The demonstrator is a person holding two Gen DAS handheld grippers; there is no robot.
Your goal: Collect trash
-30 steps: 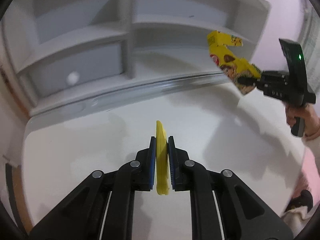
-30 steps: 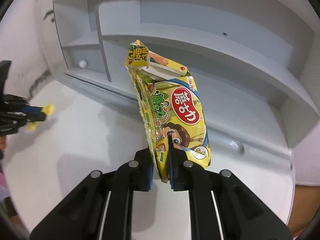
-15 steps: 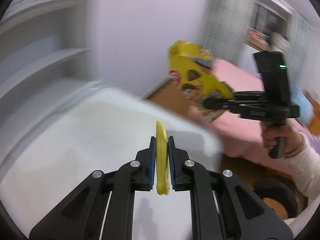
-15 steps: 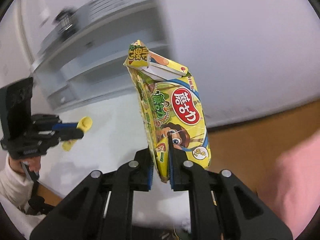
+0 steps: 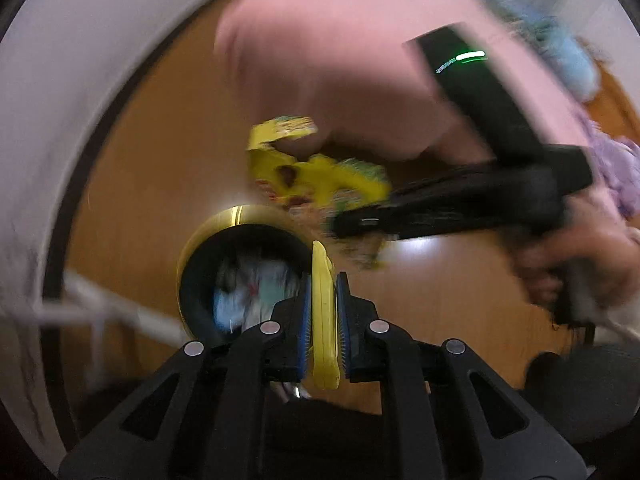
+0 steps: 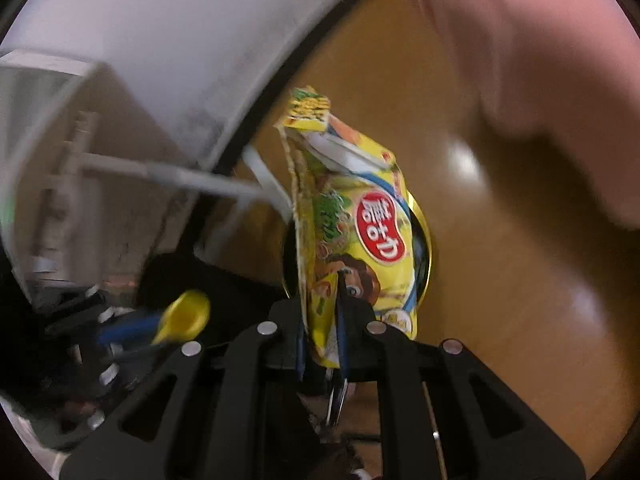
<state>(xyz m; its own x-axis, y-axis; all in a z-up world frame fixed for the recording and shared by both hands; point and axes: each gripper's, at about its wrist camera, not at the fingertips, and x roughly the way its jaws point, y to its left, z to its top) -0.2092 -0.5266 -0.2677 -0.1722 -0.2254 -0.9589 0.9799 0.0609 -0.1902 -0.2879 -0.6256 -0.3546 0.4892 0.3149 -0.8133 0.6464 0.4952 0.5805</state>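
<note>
**Both tongs loaded above the bin**

My left gripper (image 5: 324,312) is clamped narrow on a thin yellow piece (image 5: 323,300), which stands on edge between the blue pads and pokes out past the fingertips. I cannot tell what the piece is; in the right wrist view its rounded yellow end (image 6: 186,316) looks spoon-like, but it is blurred. Just beyond and to the left of the left fingertips I see the round bin (image 5: 236,224), gold-rimmed with a dark liner, and pale crumpled waste (image 5: 256,292) lying inside it. The camera looks steeply down into its mouth.

My right gripper (image 6: 322,320) is pinched tight on the lower edge of a yellow snack bag (image 6: 352,232), torn open at the top and bearing a red oval label. The bag stands upright from the jaws, and part of the bin's gold rim (image 6: 426,248) shows right behind it. From the left wrist view the same bag (image 5: 320,176) hangs just above and beyond the bin's far rim, held by the right tool with a hand (image 5: 576,260) wrapped around its handle.

Around all this lies a brown wooden floor (image 5: 152,168), a white wall (image 6: 180,40) with a dark skirting strip, and a large pink blurred mass (image 5: 340,48) behind the bag.
</note>
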